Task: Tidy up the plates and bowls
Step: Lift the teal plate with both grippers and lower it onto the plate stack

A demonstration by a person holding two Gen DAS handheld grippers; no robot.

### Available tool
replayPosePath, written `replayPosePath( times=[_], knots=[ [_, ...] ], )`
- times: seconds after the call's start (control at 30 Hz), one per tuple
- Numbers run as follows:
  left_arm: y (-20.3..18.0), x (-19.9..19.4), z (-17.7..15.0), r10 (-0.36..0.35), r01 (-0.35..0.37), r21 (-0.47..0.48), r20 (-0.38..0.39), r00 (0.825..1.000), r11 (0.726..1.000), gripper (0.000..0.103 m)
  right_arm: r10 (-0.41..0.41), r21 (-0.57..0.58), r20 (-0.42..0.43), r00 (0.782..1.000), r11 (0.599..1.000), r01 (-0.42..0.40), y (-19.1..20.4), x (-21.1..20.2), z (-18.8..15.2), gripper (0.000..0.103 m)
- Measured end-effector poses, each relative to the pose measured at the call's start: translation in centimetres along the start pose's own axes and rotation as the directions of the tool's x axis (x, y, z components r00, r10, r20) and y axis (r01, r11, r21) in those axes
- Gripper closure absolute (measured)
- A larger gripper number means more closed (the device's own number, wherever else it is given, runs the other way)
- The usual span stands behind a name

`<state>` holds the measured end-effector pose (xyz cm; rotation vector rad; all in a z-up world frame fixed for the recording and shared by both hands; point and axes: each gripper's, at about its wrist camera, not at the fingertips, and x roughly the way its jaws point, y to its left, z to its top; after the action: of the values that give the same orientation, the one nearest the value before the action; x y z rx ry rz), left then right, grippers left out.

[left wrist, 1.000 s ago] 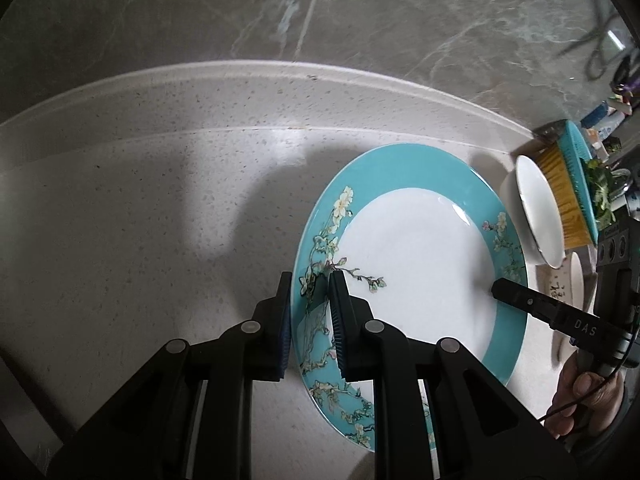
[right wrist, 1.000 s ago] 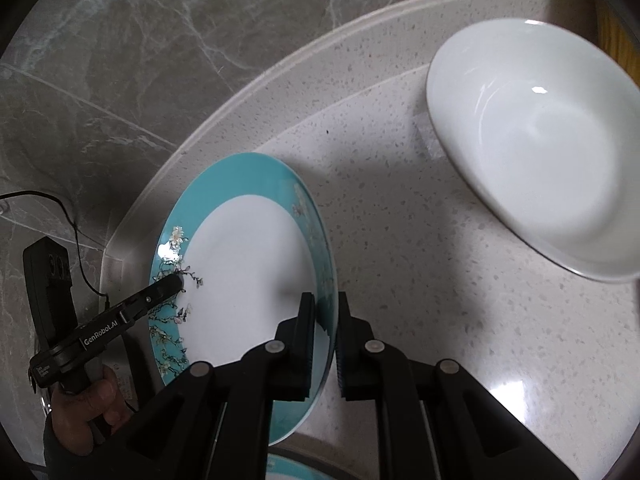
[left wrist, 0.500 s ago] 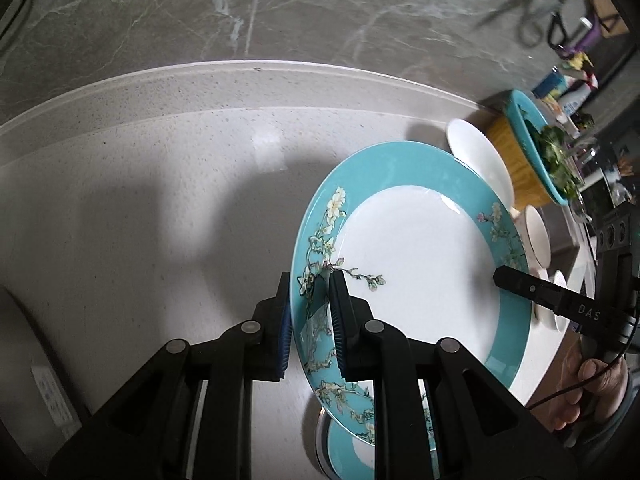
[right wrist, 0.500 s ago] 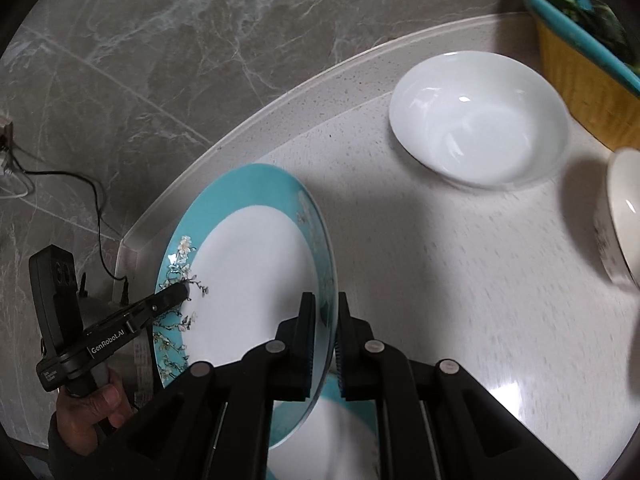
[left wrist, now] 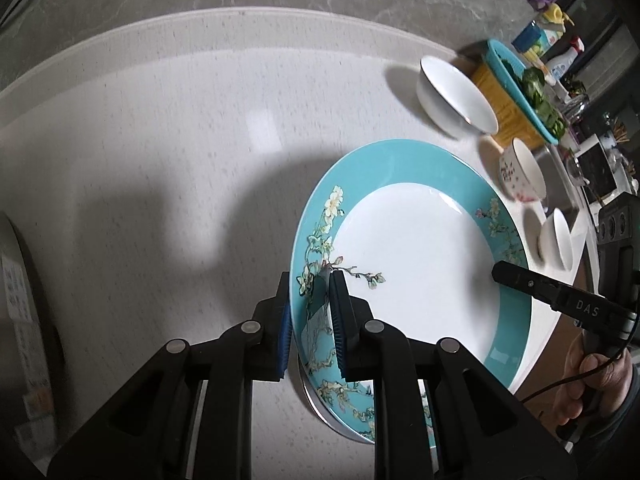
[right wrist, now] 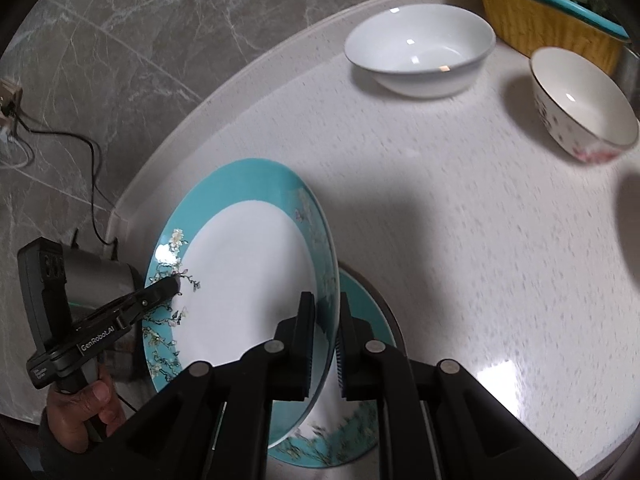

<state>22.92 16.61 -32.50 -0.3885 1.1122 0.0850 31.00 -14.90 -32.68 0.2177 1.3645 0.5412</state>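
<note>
Both grippers hold one teal-rimmed plate (left wrist: 416, 264) (right wrist: 248, 280) with a white centre and blossom pattern, lifted above the counter. My left gripper (left wrist: 310, 300) is shut on its left rim; my right gripper (right wrist: 326, 320) is shut on the opposite rim. A second plate of the same pattern (left wrist: 340, 416) (right wrist: 360, 432) lies on the counter right beneath it, mostly hidden. A wide white bowl (left wrist: 456, 96) (right wrist: 420, 44), a flowered bowl (left wrist: 520, 176) (right wrist: 580, 108) and a small white bowl (left wrist: 556, 240) stand further off on the counter.
A yellow and teal basket of greens (left wrist: 520, 92) (right wrist: 548, 12) stands behind the bowls, with bottles (left wrist: 560, 48) beyond it. The speckled white counter (left wrist: 160, 160) curves along a grey marble wall (right wrist: 120, 40). A cable (right wrist: 80, 160) and a dark appliance (right wrist: 92, 276) are at the counter's left end.
Both grippers have carried the plate sideways across the counter, away from the bowls. The bowls and basket shrank into the distance, and the second teal plate came into view beneath the held one.
</note>
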Motion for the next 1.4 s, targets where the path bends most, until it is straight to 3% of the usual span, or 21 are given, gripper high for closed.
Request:
replayPosePath(
  times=[0.23, 0.9, 1.23, 1.4],
  knots=[
    [-0.8, 0.7, -2.8, 0.006, -0.006, 0.030, -0.005, 1.000, 1.000, 0.088, -0.014, 0.016, -0.003, 1.000, 1.000, 0.014, -0.8, -0.2, -2.3, 0.091],
    [-1.4, 2.6, -5.1, 0.042, -0.042, 0.068, -0.007, 0.999, 0.997, 0.086, -0.114, -0.057, 0.026, 0.993, 0.992, 0.116, -0.4, 0.4, -5.4, 0.088],
    [-1.2, 3.3, -5.3, 0.075, -0.076, 0.086, 0.011, 0.997, 0.993, 0.085, -0.267, -0.243, 0.112, 0.957, 0.926, 0.287, 2.7, 0.8, -6.7, 0.081],
    [-1.4, 3.2, -5.1, 0.067, -0.069, 0.102, 0.025, 0.997, 0.992, 0.082, -0.308, -0.259, 0.146, 0.940, 0.905, 0.337, 3.0, 0.8, -7.0, 0.076]
  ],
)
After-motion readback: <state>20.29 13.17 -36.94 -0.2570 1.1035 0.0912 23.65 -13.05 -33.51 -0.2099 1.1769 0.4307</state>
